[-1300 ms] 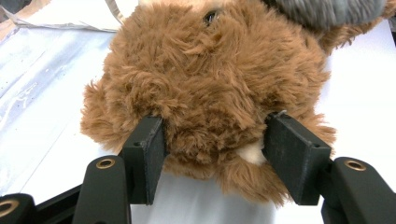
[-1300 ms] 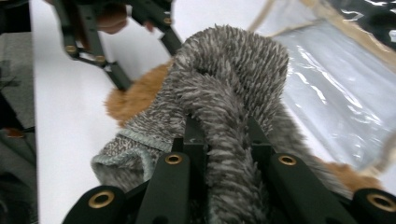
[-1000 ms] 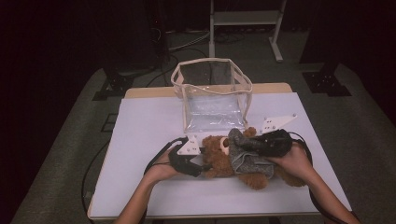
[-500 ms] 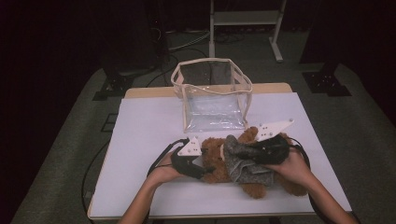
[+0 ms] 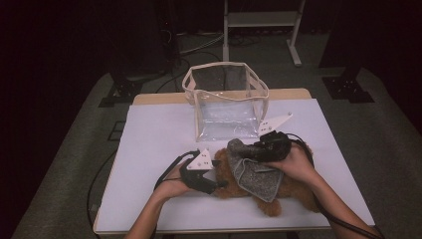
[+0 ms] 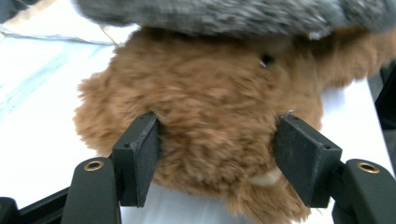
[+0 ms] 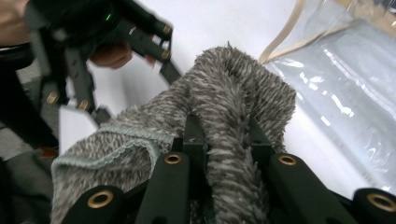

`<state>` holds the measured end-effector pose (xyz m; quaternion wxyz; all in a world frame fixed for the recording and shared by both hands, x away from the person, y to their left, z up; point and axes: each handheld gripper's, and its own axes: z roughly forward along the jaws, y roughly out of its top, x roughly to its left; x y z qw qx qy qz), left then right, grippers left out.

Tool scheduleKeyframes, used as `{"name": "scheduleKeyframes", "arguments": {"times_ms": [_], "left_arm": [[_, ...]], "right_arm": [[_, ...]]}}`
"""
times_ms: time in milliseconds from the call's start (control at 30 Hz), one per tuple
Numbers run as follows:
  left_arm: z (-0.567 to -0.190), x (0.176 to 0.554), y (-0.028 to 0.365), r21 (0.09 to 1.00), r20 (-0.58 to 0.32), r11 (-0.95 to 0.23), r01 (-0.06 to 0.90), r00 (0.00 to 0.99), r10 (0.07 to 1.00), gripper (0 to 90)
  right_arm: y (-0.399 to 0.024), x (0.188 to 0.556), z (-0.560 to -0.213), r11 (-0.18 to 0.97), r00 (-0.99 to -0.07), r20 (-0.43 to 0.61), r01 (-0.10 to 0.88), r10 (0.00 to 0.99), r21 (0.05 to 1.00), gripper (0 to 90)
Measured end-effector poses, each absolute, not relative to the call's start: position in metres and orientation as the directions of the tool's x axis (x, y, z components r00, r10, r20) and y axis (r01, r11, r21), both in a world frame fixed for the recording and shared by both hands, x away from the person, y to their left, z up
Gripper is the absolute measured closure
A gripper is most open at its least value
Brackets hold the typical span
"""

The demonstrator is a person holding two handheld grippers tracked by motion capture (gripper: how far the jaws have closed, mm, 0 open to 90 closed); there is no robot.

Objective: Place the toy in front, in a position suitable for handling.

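On near half of white table (image 5: 149, 149), in front of clear bag (image 5: 226, 102): brown teddy bear (image 5: 234, 181) lies on side, grey cloth (image 5: 256, 174) draped over it. Right gripper (image 7: 224, 128) clamps bunched fold of cloth. Left gripper (image 6: 217, 156) straddles bear's head, jaws just been opening, fur between pads, barely pressed. Step: pulling cloth off bear. Next likely: steady bear, draw cloth clear. Versus earlier frame: cloth fold carried left across bear.
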<state>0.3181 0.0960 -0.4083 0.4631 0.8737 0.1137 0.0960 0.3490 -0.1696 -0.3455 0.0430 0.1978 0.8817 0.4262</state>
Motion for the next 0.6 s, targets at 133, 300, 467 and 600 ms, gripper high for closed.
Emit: {"name": "scheduleKeyframes", "arguments": {"times_ms": [133, 300, 467, 600], "left_arm": [[-0.410, 0.318, 0.095, 0.828, 0.059, -0.550, 0.111, 0.957, 0.283, 32.5], [-0.412, 0.316, 0.092, 0.831, 0.058, -0.546, 0.106, 0.960, 0.275, 34.3], [-0.412, 0.314, 0.089, 0.829, 0.073, -0.552, 0.092, 0.960, 0.271, 34.8], [-0.411, 0.312, 0.088, 0.823, 0.085, -0.562, 0.080, 0.961, 0.262, 34.8]], "right_arm": [[-0.180, 0.337, -0.347, 0.584, -0.920, 0.105, 0.325, 0.378, 0.744, 75.6], [-0.182, 0.332, -0.341, 0.616, -0.924, 0.076, 0.310, 0.376, 0.724, 75.6], [-0.161, 0.344, -0.333, 0.639, -0.935, 0.067, 0.289, 0.349, 0.713, 75.6], [-0.135, 0.356, -0.335, 0.669, -0.943, 0.076, 0.286, 0.325, 0.686, 75.3]]}}
